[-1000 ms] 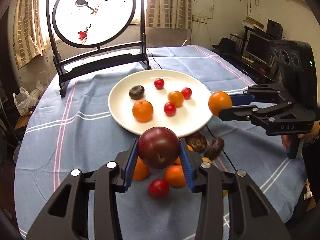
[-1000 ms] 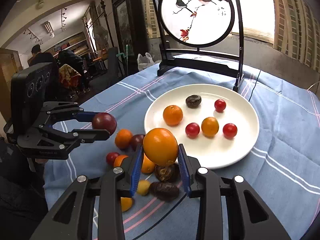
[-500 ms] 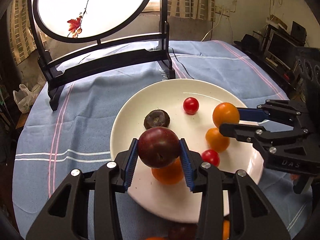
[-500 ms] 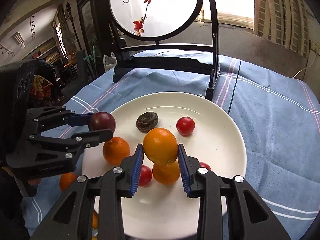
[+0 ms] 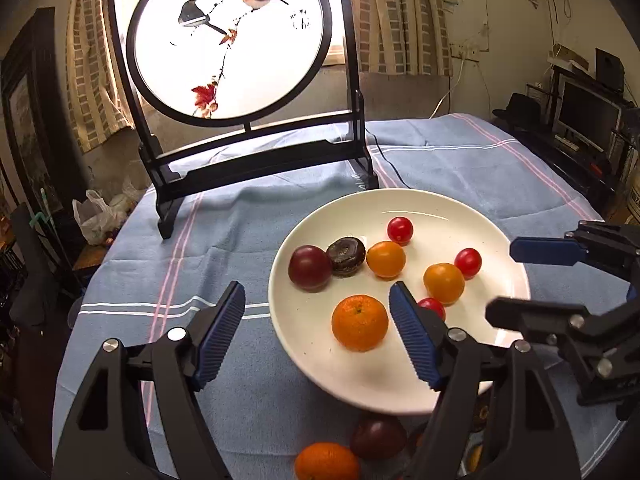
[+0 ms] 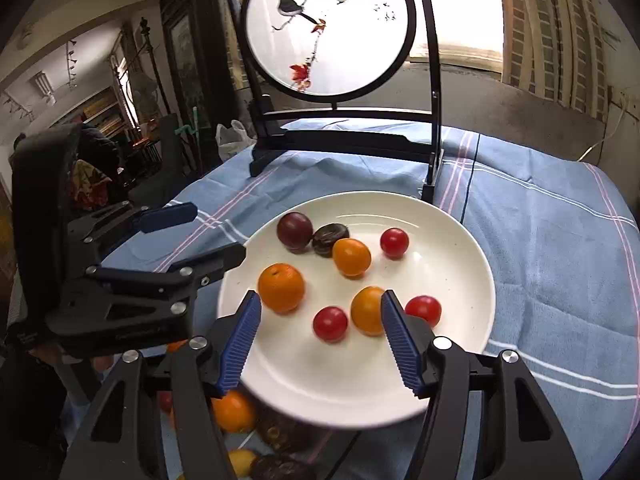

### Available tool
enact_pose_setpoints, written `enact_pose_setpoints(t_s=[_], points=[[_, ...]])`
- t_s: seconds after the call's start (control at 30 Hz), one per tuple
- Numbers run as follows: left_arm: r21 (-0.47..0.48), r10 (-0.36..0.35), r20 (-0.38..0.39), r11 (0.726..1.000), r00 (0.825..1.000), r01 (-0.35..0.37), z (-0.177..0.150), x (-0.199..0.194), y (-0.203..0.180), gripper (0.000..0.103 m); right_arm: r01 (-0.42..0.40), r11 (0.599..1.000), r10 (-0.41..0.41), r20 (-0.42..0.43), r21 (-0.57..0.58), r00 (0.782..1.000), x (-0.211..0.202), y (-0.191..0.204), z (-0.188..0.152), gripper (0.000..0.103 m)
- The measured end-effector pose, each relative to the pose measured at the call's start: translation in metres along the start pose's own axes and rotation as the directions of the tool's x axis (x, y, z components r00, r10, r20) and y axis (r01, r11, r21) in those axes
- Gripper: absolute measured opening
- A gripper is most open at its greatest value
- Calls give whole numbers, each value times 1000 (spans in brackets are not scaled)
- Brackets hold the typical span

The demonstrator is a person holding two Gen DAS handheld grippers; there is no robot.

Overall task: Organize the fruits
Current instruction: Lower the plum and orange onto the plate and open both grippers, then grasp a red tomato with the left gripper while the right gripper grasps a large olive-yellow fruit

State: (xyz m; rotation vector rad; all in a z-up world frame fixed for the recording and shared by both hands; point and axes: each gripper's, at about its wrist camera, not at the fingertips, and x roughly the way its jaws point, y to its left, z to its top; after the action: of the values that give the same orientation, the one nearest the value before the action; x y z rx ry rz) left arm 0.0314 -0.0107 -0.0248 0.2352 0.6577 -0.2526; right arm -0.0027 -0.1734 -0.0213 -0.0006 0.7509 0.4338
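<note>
A white plate (image 5: 320, 364) (image 6: 460, 280) on the blue cloth holds several fruits. Among them are a dark plum (image 5: 310, 268) (image 6: 295, 231), a brown wrinkled fruit (image 5: 346, 251), a mandarin (image 5: 360, 322) (image 6: 281, 287), two smooth oranges (image 5: 386, 259) (image 6: 351, 257) and red cherry tomatoes (image 5: 400, 230). My left gripper (image 5: 318, 300) (image 6: 216, 233) hovers at the plate's left rim. Its jaws are opening and nothing is held between them. My right gripper (image 6: 320, 302) (image 5: 502, 280) hangs over the plate's near side. Its jaws are also opening and grip nothing.
More fruit lies on the cloth just in front of the plate: a plum (image 5: 378, 436), a mandarin (image 5: 326, 462) (image 6: 234, 410) and dark wrinkled fruits (image 6: 280, 432). A round painted screen (image 5: 232, 48) (image 6: 328, 32) on a black stand rises behind the plate, with a cable (image 5: 394, 170) beside it.
Both grippers moved in over the plate and let go. The plum now lies at the plate's left beside the brown fruit, and the orange rests among the other fruits.
</note>
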Motion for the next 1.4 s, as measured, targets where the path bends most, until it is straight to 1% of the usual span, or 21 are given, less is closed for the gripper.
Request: enact_pose_setpoints(t_s=[0.13, 0.27, 0.37, 0.6, 0.73, 0.87, 0.93, 1.03, 1.1, 1.13, 1.17, 1.2, 1.3, 1.4], points=[[18, 29, 47, 999, 998, -30, -13, -31, -2, 76, -6, 998, 8, 31, -59, 999, -32, 29, -26, 68], [-2, 22, 65, 1000, 998, -22, -24, -52, 2, 77, -9, 997, 12, 39, -79, 999, -49, 50, -47, 68], [-11, 21, 66, 1000, 998, -20, -32, -62, 5, 77, -18, 996, 21, 30, -85, 999, -55, 60, -58, 68], [-21, 28, 69, 999, 997, -26, -43, -75, 9, 78, -17, 994, 18, 5, -104, 1000, -55, 77, -74, 69], [-23, 36, 65, 999, 997, -34, -51, -80, 16, 79, -20, 994, 16, -37, -111, 999, -46, 83, -89, 69], [-2, 47, 46, 999, 998, -47, -73, -84, 29, 80, -22, 993, 10, -101, -114, 995, -37, 83, -110, 69], [10, 34, 16, 999, 999, -34, -86, -84, 34, 80, -25, 995, 11, -142, -99, 990, -30, 79, -118, 69], [16, -4, -33, 1000, 999, 5, -105, -82, 38, 80, -51, 997, 39, -189, -62, 981, -20, 75, -121, 68], [26, -44, -52, 999, 998, 45, -115, -83, 38, 80, -68, 996, 53, -212, -62, 976, -17, 78, -124, 62], [39, -61, -56, 997, 997, 63, -120, -84, 36, 80, -71, 995, 54, -217, -74, 975, -15, 81, -126, 57], [52, -78, -62, 995, 995, 81, -124, -84, 33, 80, -81, 993, 61, -222, -82, 973, -14, 83, -127, 44], [67, -97, -75, 992, 992, 102, -128, -82, 29, 80, -86, 992, 64, -230, -88, 971, -12, 85, -128, 41], [108, -147, -125, 981, 981, 161, -137, -73, 14, 80, -102, 989, 74, -235, -109, 969, -12, 87, -128, 41], [139, -166, -156, 972, 974, 188, -142, -62, 0, 80, -110, 990, 87, -230, -87, 969, -18, 81, -128, 41]])
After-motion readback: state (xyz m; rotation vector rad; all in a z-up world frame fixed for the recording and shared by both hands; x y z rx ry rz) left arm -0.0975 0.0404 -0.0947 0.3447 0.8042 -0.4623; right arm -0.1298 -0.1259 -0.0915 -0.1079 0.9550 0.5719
